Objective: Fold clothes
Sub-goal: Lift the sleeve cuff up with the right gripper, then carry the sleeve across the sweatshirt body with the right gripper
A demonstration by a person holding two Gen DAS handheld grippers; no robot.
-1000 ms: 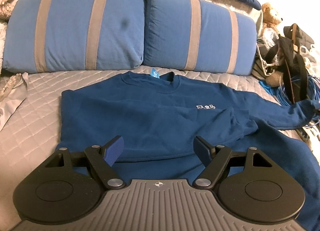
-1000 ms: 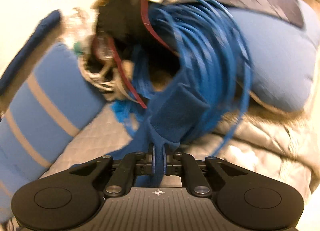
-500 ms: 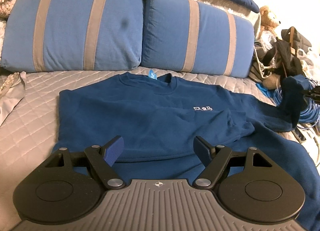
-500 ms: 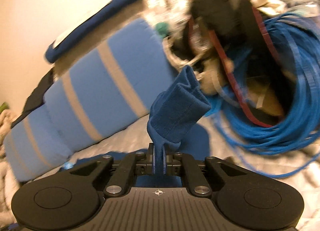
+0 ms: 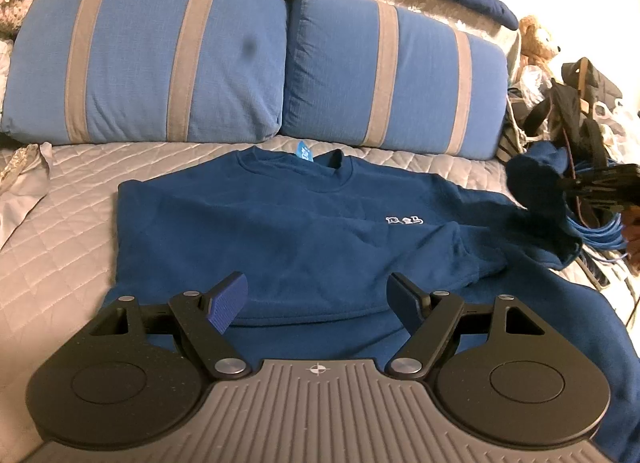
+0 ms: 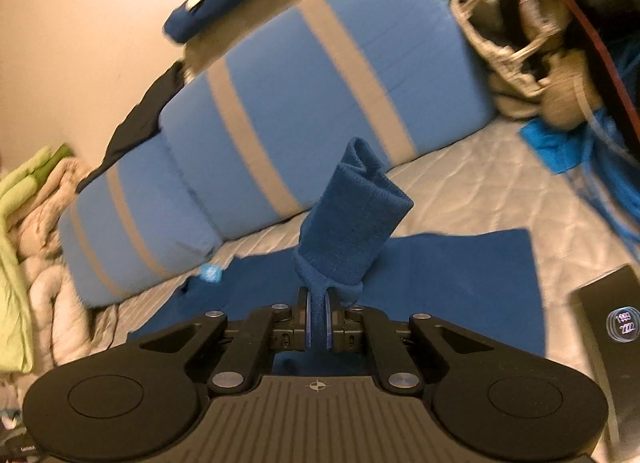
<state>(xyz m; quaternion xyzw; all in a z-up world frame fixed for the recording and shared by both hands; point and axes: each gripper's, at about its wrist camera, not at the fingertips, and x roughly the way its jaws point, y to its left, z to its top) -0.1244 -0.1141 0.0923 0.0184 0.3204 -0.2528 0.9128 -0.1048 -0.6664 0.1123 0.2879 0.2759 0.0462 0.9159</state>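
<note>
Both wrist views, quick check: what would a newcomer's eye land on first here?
The navy sweatshirt spread face-up on the quilted bed, collar toward two blue striped pillows. Next, the right gripper shut on the sleeve cuff, lifted at the shirt's right side, while the left gripper hangs open over the hem.

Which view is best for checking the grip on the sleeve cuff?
Right wrist: the ribbed sleeve cuff stands close up, pinched in the shut right gripper. Left wrist shows the cuff only small and dark at the frame edge, with the pads hidden.
</note>
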